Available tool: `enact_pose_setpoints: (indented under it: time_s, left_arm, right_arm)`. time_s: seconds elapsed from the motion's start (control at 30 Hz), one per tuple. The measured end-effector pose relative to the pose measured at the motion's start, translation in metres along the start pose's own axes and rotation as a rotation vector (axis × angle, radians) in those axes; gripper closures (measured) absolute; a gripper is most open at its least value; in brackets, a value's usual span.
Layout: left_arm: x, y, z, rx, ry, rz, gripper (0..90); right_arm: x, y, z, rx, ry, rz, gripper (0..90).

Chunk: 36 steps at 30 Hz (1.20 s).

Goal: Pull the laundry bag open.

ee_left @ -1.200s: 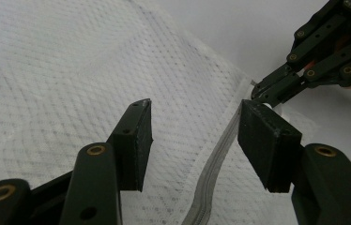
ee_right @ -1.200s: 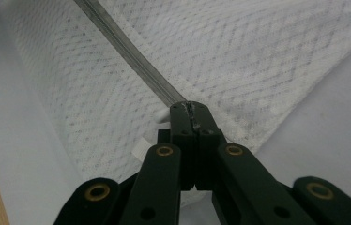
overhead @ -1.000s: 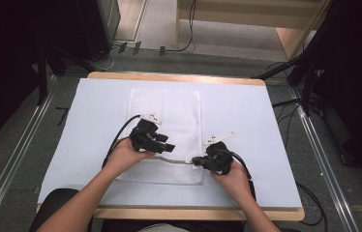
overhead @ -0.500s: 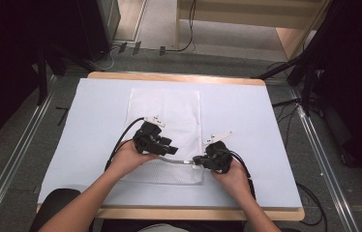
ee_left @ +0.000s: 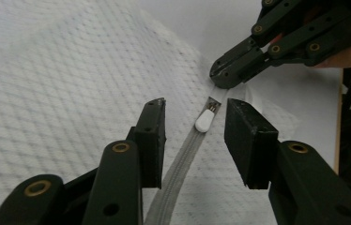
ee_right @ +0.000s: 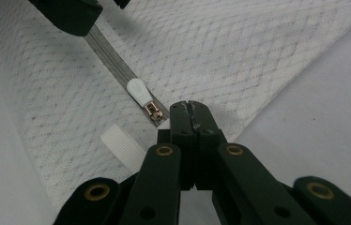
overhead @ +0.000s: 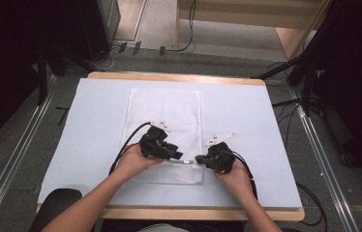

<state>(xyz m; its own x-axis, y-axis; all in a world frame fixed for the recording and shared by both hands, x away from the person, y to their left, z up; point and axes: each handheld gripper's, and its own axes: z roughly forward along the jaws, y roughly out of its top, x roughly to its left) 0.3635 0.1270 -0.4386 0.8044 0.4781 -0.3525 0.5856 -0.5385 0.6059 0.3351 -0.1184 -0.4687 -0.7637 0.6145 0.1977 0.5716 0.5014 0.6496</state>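
A white mesh bag (overhead: 165, 121) lies flat on the table, its grey zipper (ee_left: 178, 164) running along the near edge. The zipper's white pull (ee_left: 204, 121) (ee_right: 137, 89) sits near the zipper's right end. My left gripper (ee_left: 194, 133) (overhead: 178, 154) is open, one jaw on each side of the pull and neither pad touching it; its jaws have just been closing. My right gripper (ee_right: 190, 110) (overhead: 200, 159) is shut on the bag's edge at the zipper's end, just beyond the pull. The two gripper tips nearly face each other.
A white ribbon loop (ee_right: 119, 143) sticks out of the bag beside the right gripper. The white table cover (overhead: 266, 145) has a wooden edge (overhead: 193, 212) on the near side. Cables (overhead: 126, 145) trail from both grippers. Dark stands and floor cables surround the table.
My left gripper has shifted slightly toward the near edge, down onto the zipper line. The right gripper and the bag have stayed put.
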Motion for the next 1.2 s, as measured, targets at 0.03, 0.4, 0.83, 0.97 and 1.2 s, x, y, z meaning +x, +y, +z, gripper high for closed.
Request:
enact_pose_setpoints:
  time_s: [0.03,0.4,0.83,0.97,1.2]
  left_arm:
    - [0.0,0.0,0.002,0.002,-0.007,-0.008,62.1]
    - [-0.003,0.0,0.022,0.029,-0.017,-0.025,80.9]
    - [-0.007,-0.001,0.036,0.053,-0.003,-0.002,80.4]
    - [-0.009,-0.002,0.038,0.053,-0.006,0.002,80.5]
    - [-0.01,-0.002,0.038,0.048,-0.024,-0.001,81.7]
  right_arm:
    - [0.0,0.0,0.0,-0.002,0.001,0.002,90.0]
    - [0.0,0.0,0.0,-0.005,0.0,0.002,90.0]
    - [0.001,0.0,0.0,0.001,-0.009,-0.007,90.0]
    - [0.001,0.0,0.0,0.001,-0.009,-0.007,90.0]
    - [0.001,0.0,0.0,0.002,-0.007,-0.007,90.0]
